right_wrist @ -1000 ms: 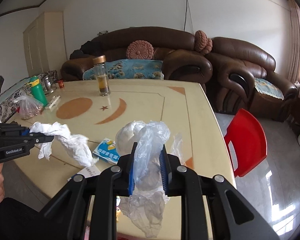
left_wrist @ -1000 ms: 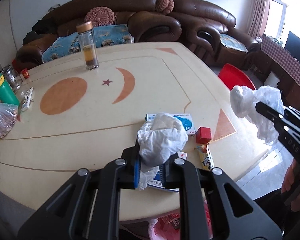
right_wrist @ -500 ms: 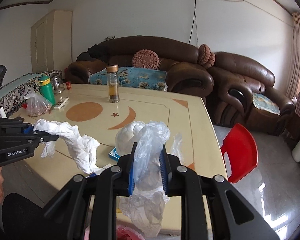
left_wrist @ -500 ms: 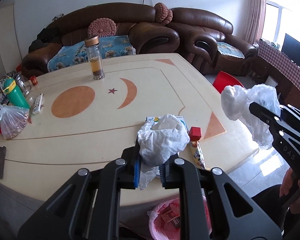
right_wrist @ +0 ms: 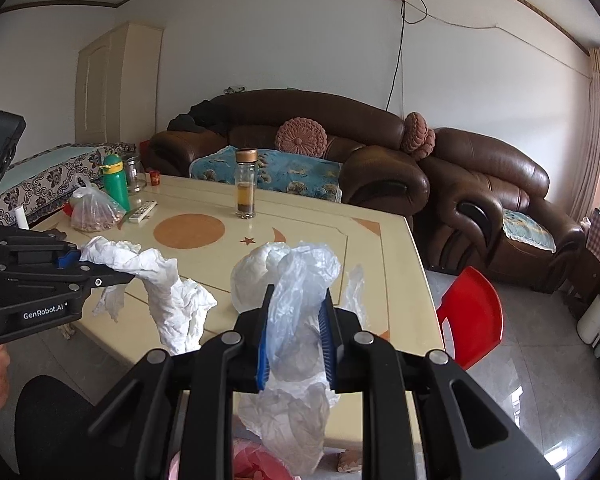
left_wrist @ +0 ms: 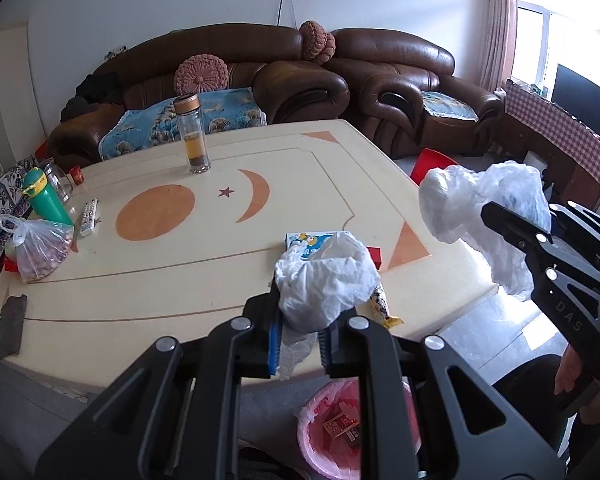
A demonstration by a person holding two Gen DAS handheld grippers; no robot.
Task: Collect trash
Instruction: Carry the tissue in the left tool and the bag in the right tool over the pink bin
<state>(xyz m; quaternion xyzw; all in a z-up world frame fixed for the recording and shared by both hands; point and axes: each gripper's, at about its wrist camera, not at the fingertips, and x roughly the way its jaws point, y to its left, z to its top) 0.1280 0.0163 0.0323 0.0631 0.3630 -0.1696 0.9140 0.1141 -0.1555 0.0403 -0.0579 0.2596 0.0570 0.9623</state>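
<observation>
My left gripper (left_wrist: 298,330) is shut on a crumpled white tissue (left_wrist: 326,280), held above the table's near edge; it also shows in the right wrist view (right_wrist: 156,280). My right gripper (right_wrist: 294,338) is shut on a crumpled clear plastic bag (right_wrist: 296,280), seen at the right of the left wrist view (left_wrist: 480,208). A trash bin with a pink liner (left_wrist: 340,432) stands on the floor below the table edge, under my left gripper. A blue-white packet (left_wrist: 306,242), a red box (left_wrist: 376,256) and a yellow wrapper (left_wrist: 382,306) lie on the table (left_wrist: 260,168).
A glass bottle with a gold cap (left_wrist: 192,138), a green bottle (left_wrist: 46,196), a remote (left_wrist: 89,212), a bag of nuts (left_wrist: 36,250) and a dark block (left_wrist: 11,326) are on the table. A red chair (right_wrist: 472,320) stands to the right. Brown sofas are behind.
Both grippers have risen and pulled back from the table with their trash. The pink-lined bin has come into view below the left gripper.
</observation>
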